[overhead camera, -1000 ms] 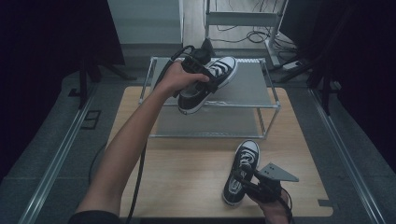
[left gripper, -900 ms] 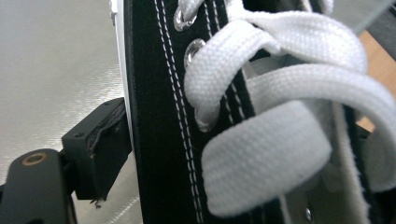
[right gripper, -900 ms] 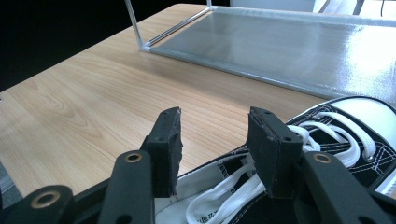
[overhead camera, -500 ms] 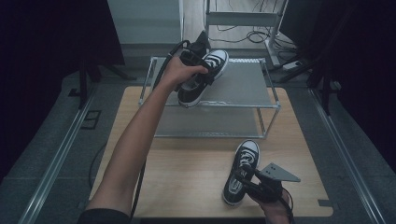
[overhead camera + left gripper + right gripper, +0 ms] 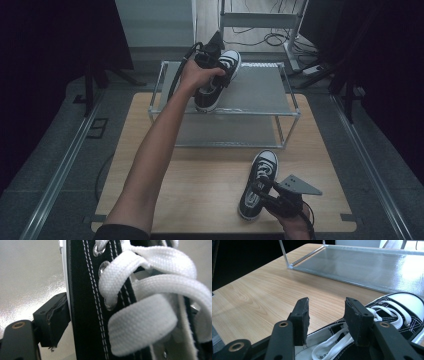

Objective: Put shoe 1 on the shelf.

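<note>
A black sneaker with white laces and toe cap (image 5: 218, 82) is held tilted just over the top shelf of a metal rack (image 5: 262, 92), with my left gripper (image 5: 216, 75) shut on it. In the left gripper view one pad (image 5: 53, 317) presses the sneaker's black canvas side (image 5: 82, 302) beside the laces; the other pad is hidden. The matching sneaker (image 5: 260, 175) lies on the wooden table (image 5: 200, 185), toe towards the rack. My right gripper (image 5: 264, 194) hovers at its heel end. Its jaws (image 5: 327, 307) are open over the sneaker's collar (image 5: 329, 335), gripping nothing.
The rack has thin metal posts and a lower shelf (image 5: 367, 265) close behind the table sneaker. Dark curtains flank the table on both sides. Grey floor with rails runs along the left and right table edges.
My left hand has carried its sneaker a little to the left and farther back over the top shelf. The right gripper and the table sneaker have stayed put.
</note>
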